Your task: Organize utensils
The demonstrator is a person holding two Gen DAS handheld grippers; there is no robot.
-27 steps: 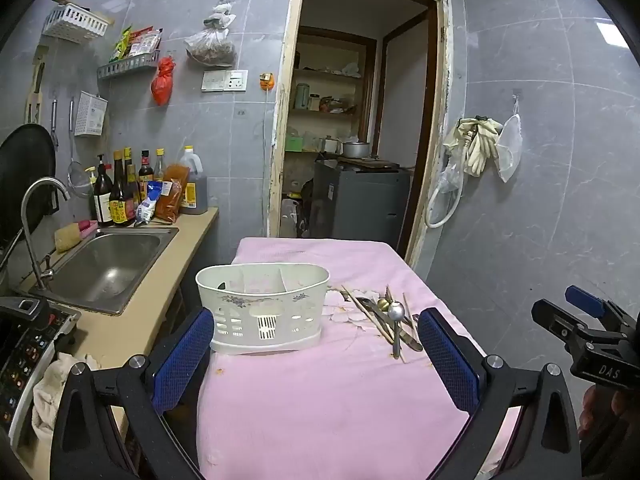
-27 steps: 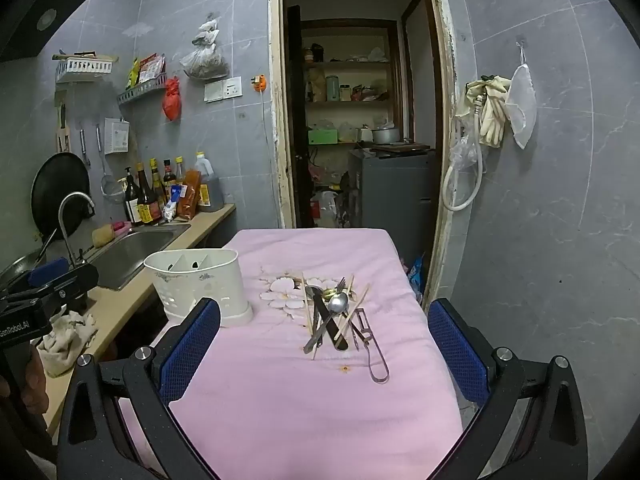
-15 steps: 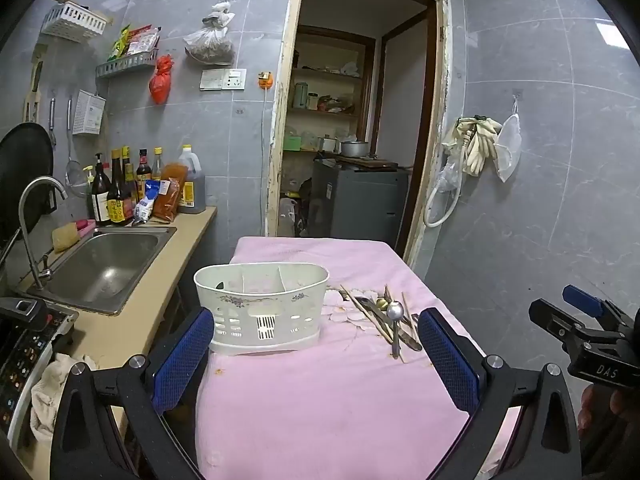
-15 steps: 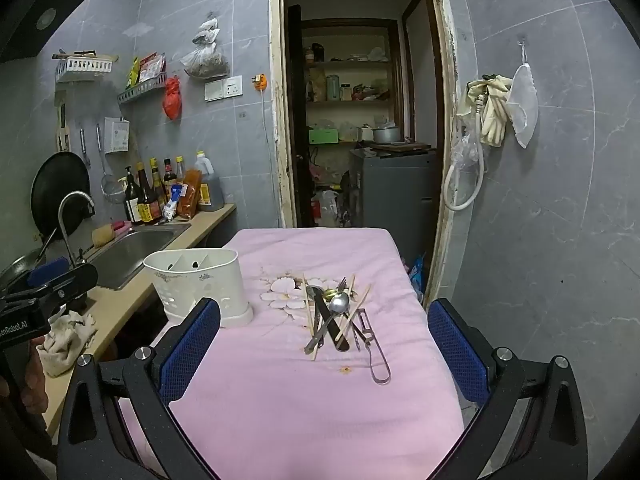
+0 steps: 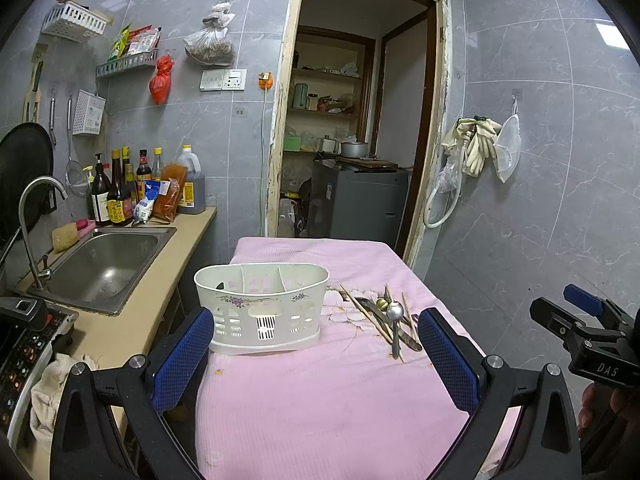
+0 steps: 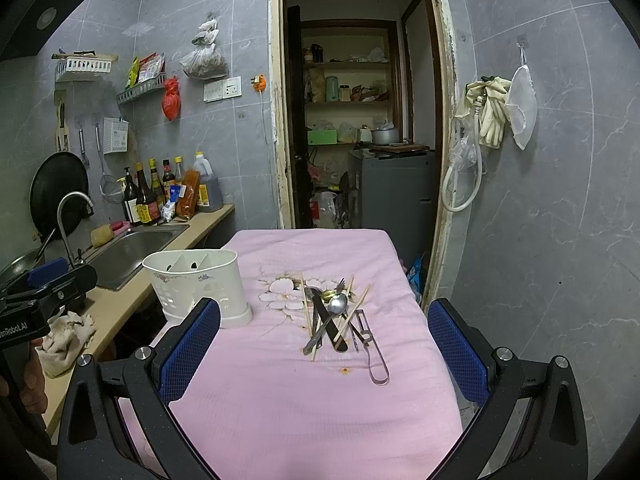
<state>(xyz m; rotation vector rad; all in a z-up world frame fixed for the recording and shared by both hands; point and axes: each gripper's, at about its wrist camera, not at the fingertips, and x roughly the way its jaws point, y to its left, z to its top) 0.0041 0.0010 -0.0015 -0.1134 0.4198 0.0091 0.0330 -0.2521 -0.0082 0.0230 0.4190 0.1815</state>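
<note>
A white plastic utensil caddy (image 5: pixel 262 308) (image 6: pixel 198 286) with three compartments stands on the left side of the pink-clothed table (image 5: pixel 320 400) (image 6: pixel 312 400). To its right lies a heap of utensils (image 5: pixel 386 320) (image 6: pixel 336 316): spoons, a fork, wooden chopsticks, a dark-handled knife and a metal peeler (image 6: pixel 372 350). My left gripper (image 5: pixel 320 356) hovers open over the near table, facing the caddy, nothing between its blue pads. My right gripper (image 6: pixel 324 354) is open too, short of the utensil heap, holding nothing.
A counter with a steel sink (image 5: pixel 104 268), a faucet and sauce bottles (image 5: pixel 120 196) runs along the left. A rag (image 6: pixel 66 338) lies on the counter's near end. An open doorway (image 5: pixel 352 140) lies beyond the table. A grey tiled wall stands close on the right.
Both views have barely shifted. Neither gripper has opened or shut, and the caddy and the utensils lie where they were.
</note>
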